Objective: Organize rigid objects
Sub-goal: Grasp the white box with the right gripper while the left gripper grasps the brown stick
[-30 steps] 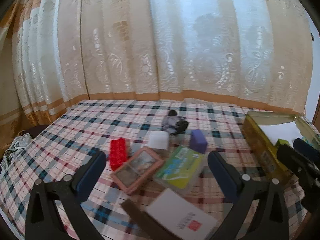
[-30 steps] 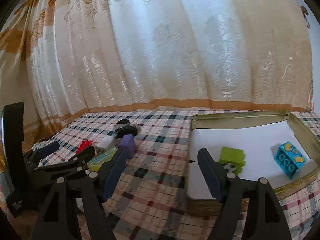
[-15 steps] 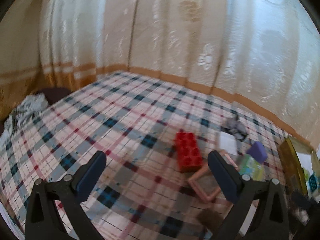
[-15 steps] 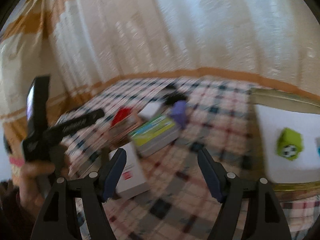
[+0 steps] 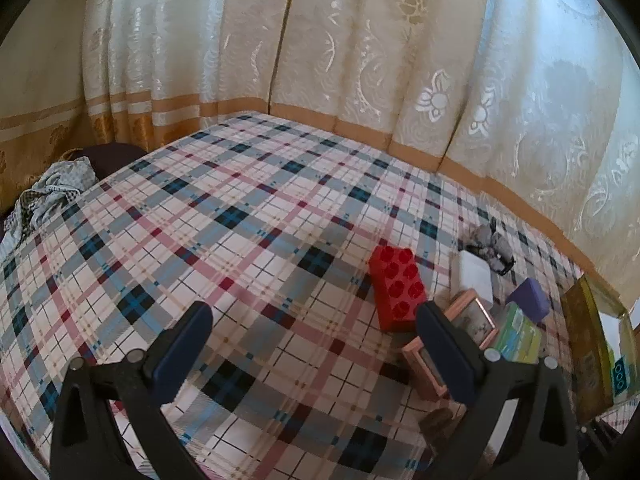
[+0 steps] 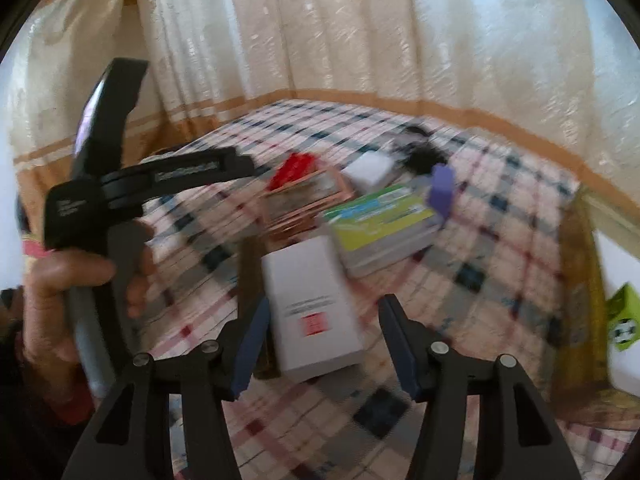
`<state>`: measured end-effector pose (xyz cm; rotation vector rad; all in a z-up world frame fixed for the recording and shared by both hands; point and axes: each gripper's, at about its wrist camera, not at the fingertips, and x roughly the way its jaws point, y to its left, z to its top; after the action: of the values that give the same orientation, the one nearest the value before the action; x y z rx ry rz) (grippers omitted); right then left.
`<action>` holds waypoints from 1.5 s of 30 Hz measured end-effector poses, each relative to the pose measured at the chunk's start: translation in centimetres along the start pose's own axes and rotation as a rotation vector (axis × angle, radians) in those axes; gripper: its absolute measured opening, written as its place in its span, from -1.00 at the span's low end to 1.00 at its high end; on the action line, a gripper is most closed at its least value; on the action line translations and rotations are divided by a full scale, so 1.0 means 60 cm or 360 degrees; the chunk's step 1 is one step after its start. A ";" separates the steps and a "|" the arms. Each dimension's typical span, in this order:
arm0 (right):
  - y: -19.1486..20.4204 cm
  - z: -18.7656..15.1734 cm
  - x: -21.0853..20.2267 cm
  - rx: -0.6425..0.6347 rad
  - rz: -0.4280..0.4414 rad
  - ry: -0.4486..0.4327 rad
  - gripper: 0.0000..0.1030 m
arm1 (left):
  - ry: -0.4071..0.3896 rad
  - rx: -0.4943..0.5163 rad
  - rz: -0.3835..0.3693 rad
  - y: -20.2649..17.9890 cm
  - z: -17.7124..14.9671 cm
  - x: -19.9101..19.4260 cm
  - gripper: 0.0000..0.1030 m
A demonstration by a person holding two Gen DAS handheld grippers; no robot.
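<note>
Straddling the white box [image 6: 316, 304], the right hand-held gripper [image 6: 320, 344] hangs with jaws spread wide, a finger either side and neither touching, apparently lined up to pinch its narrow width. Off at two o'clock waits the gold tin [image 6: 580, 280], a green cube [image 6: 622, 322] already inside, likely the box's destination. The left hand-held gripper [image 5: 316, 350] gapes empty above bare plaid bench [image 5: 200, 240], the red brick [image 5: 396, 286] at one o'clock. Only the right view shows the hand [image 6: 60, 300] gripping the left tool; only the left view shows the brick's studs sharply
</note>
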<state>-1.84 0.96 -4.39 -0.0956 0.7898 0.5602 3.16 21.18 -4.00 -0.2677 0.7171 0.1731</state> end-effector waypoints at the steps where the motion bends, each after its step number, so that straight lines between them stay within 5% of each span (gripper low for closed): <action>1: 0.003 0.000 0.001 -0.0002 0.0011 0.0009 0.15 | 0.0002 0.0011 0.0006 -0.002 0.000 0.000 1.00; 8: 0.009 0.011 0.017 0.0026 0.0057 0.0026 0.15 | -0.0015 0.0065 0.0009 -0.011 0.000 -0.005 1.00; 14: -0.038 0.009 0.030 0.0261 0.0220 0.0094 0.09 | -0.0012 0.0080 -0.0008 -0.014 -0.001 -0.005 1.00; 23: -0.003 0.007 0.038 0.0000 -0.0038 0.0113 0.09 | -0.0030 0.0143 -0.0008 -0.029 -0.006 -0.011 0.99; 29: -0.010 0.001 0.031 -0.0056 -0.0059 0.0111 -0.15 | -0.0020 0.0213 0.0006 -0.051 -0.025 -0.028 0.99; 38: -0.058 0.000 -0.063 0.0079 -0.0014 -0.0194 -0.15 | -0.0018 0.0288 -0.0056 -0.081 -0.050 -0.080 0.89; 40: -0.064 0.001 -0.074 0.0089 -0.0058 -0.0240 -0.15 | 0.0031 0.0324 -0.0066 -0.096 -0.063 -0.074 0.76; 42: -0.068 0.000 -0.083 0.0089 -0.0087 -0.0265 -0.15 | 0.0103 0.0395 -0.0057 -0.115 -0.080 -0.060 0.37; 45: -0.077 -0.007 -0.090 0.0100 -0.0106 -0.0274 -0.15 | 0.0206 0.0444 -0.0025 -0.133 -0.097 -0.041 0.25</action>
<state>-2.81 -5.50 -1.53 -0.0154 0.6337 0.4735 -0.32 11.68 -5.12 -0.0181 0.8573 0.0398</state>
